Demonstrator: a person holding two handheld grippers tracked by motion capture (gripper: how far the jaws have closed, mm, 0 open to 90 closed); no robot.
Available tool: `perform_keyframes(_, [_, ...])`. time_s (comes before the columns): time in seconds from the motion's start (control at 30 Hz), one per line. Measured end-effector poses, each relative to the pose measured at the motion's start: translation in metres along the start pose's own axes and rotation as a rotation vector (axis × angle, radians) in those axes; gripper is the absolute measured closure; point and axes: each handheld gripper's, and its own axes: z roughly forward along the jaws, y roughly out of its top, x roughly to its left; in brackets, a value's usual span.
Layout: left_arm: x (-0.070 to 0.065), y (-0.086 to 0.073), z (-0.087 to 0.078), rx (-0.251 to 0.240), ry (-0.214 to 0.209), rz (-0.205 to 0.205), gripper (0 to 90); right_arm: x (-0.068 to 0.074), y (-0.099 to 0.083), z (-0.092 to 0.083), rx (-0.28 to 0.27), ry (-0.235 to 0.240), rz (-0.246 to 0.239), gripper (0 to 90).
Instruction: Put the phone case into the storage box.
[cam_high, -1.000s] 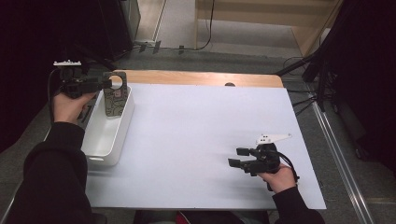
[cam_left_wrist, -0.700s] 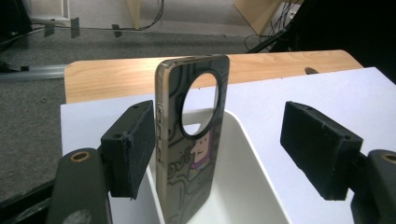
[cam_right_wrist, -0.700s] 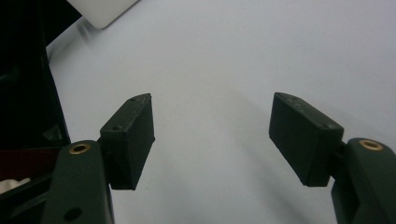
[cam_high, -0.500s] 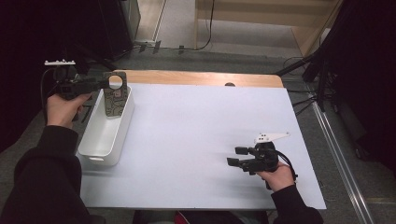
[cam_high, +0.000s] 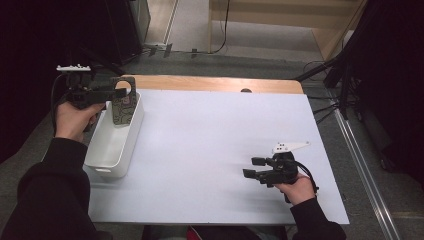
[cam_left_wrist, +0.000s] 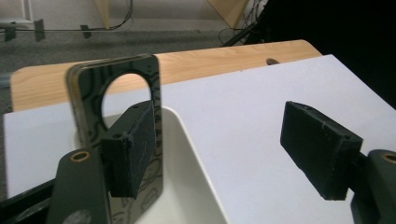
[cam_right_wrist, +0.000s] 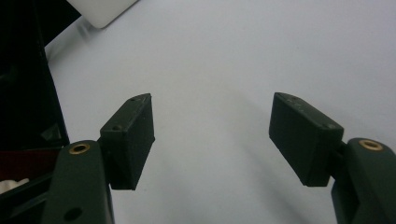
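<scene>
The right gripper (cam_high: 257, 168) rests on the near right of the white table (cam_high: 210, 135), jaws apart and empty. At the far left, the left gripper (cam_left_wrist: 219, 154) has its jaws spread wide, the dark patterned card (cam_left_wrist: 123, 135) standing upright against one pad over the white bin (cam_high: 112, 145).

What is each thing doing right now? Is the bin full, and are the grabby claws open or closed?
Dark patterned plate: upright over the bin, its lower end inside it, against one jaw pad of the left gripper.
White bin: on the table's left edge; no other contents visible.
Left gripper: jaws wide apart, not clamped.
Right gripper: jaws open, nothing between them, low over the table.
White table: bare in the middle.
</scene>
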Motion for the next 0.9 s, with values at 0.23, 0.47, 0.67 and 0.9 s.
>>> perform_keyframes(0.23, [-0.016,-0.001,0.005,0.009,-0.024,0.033,26.4,0.0,0.001,0.0,-0.001,-0.001,0.0,29.9])
perform_keyframes(0.47, [-0.029,-0.005,0.01,0.018,-0.065,0.045,26.5,0.0,0.001,-0.001,-0.002,-0.001,-0.002,29.9])
perform_keyframes(0.67, [-0.043,-0.007,0.014,0.02,-0.085,0.069,26.5,0.0,0.001,0.0,-0.002,-0.001,-0.001,29.9])
perform_keyframes(0.9, [-0.059,-0.011,0.018,0.021,-0.113,0.091,26.4,0.001,0.001,0.0,-0.001,0.001,0.0,29.9])
